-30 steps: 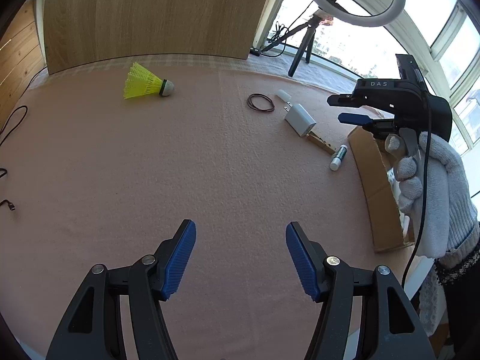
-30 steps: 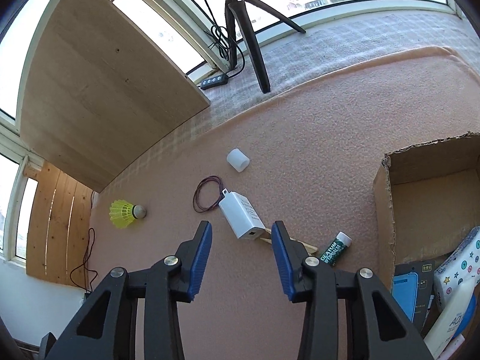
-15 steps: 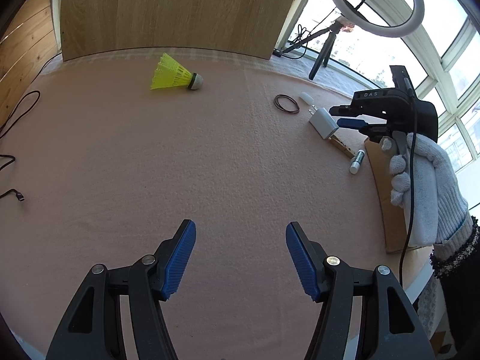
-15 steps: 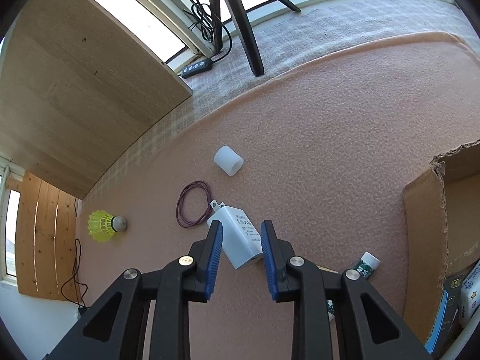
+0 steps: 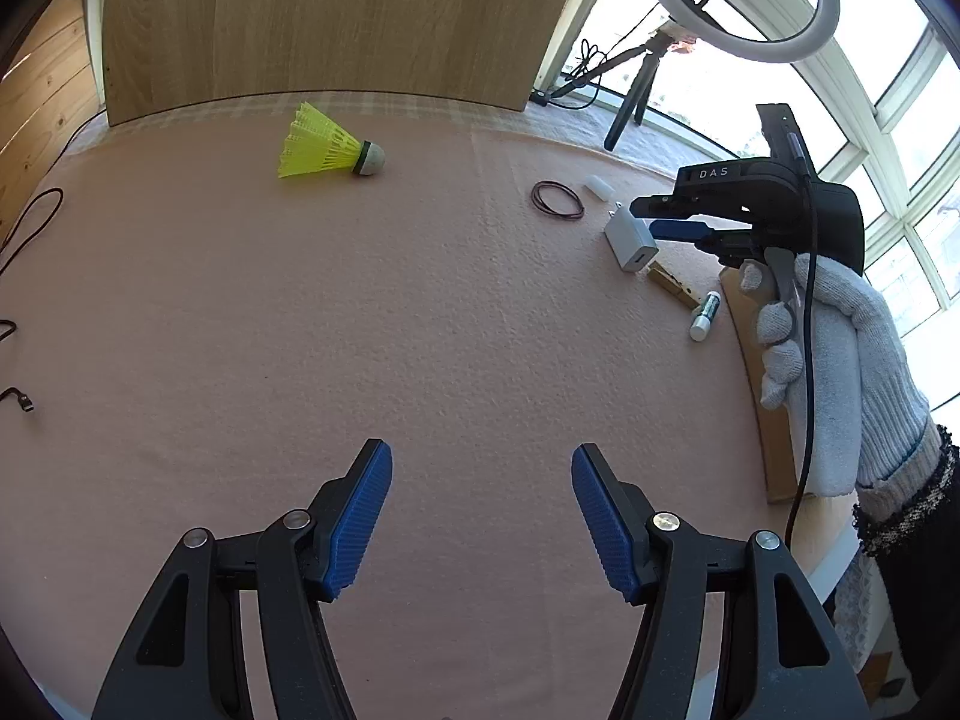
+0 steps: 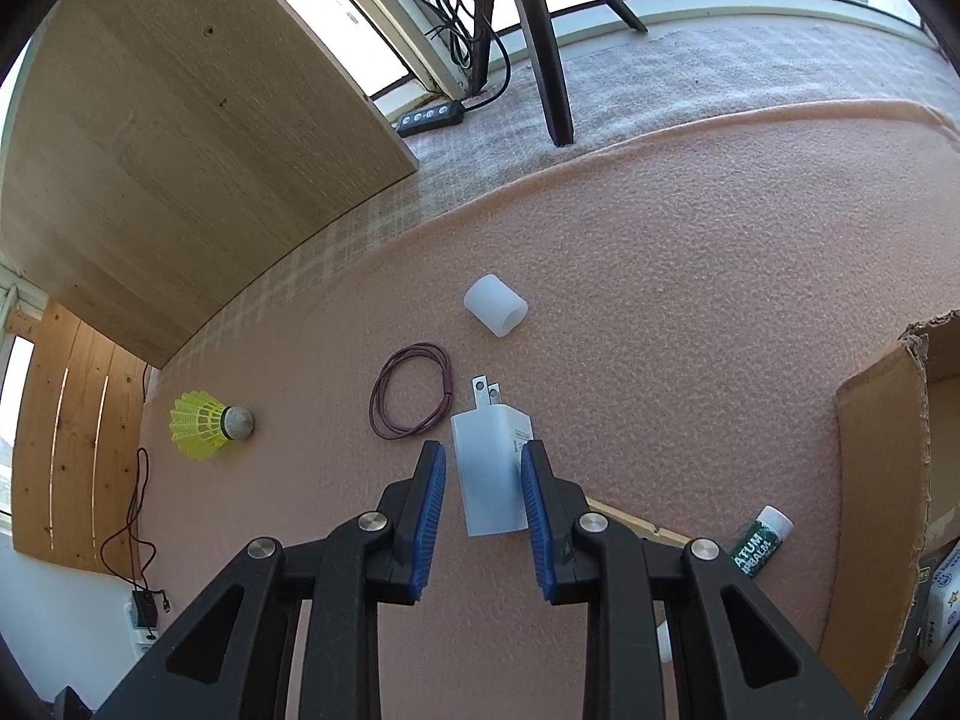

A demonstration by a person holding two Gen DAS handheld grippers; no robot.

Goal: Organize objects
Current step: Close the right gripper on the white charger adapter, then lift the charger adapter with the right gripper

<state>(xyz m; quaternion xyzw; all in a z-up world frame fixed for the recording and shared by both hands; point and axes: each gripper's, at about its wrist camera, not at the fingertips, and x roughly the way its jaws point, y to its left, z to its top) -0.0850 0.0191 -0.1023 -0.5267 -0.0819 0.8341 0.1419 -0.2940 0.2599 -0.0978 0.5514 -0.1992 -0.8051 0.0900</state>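
Observation:
A white plug charger (image 6: 489, 480) lies flat on the pink cloth, prongs pointing away. My right gripper (image 6: 483, 450) straddles it with narrow jaws: the right pad meets the charger's side, while a thin gap shows at the left pad. The left wrist view shows that right gripper (image 5: 645, 216), held by a gloved hand (image 5: 834, 360), low over the charger (image 5: 627, 237). My left gripper (image 5: 481, 453) hangs open over bare cloth, holding nothing. A yellow shuttlecock (image 5: 327, 147) lies far back left.
Beside the charger lie a purple rubber band (image 6: 447, 381), a white cap (image 6: 495, 313), a wooden strip (image 5: 672, 288) and a green-labelled tube (image 6: 759, 543). A cardboard box (image 6: 882, 480) with packets stands at the right. A tripod leg (image 6: 549, 60) and wooden board (image 5: 330, 18) stand behind.
My right gripper has come down and forward onto the charger, and its jaws have narrowed around it. The left gripper stays open in the same place.

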